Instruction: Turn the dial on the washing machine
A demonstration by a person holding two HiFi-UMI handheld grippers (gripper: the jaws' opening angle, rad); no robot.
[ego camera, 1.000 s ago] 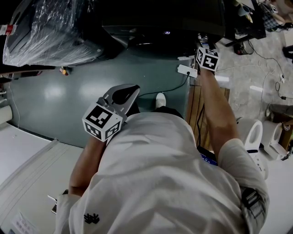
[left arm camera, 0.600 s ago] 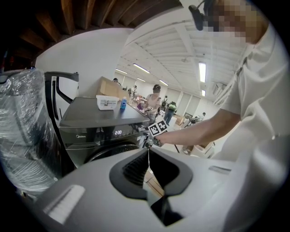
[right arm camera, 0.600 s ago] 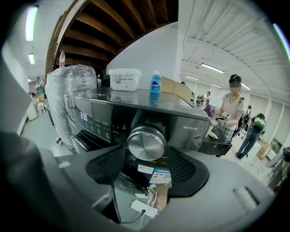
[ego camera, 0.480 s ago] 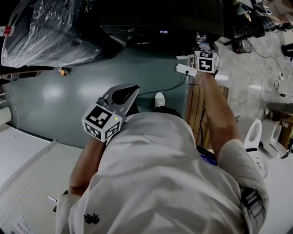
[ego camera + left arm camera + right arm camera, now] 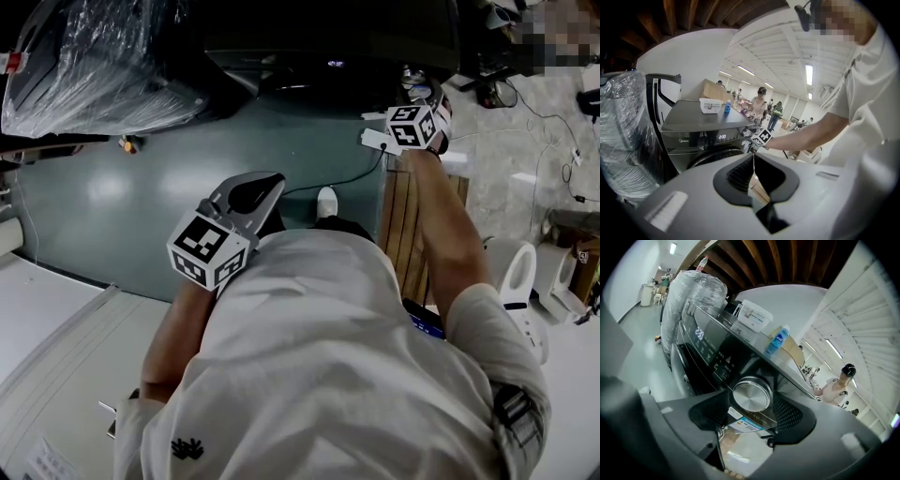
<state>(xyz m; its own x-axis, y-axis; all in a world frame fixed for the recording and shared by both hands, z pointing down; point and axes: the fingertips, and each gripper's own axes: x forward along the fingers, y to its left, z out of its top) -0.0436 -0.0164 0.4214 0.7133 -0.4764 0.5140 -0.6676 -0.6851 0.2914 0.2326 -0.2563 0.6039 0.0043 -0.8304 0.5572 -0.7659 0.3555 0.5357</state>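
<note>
Three views, one washing machine (image 5: 309,47)
Head view steeply down; left gripper view faces it from well back; right gripper view close at its dial (image 5: 751,395).

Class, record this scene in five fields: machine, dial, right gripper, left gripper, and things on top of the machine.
Machine: dark washing machine, display lit
Dial: round silver dial on the front panel
Right gripper: right gripper has its jaws closed on the dial's two sides
Left gripper: left gripper has its jaws together, empty, away from the machine
On top: white tub, blue bottle
</note>
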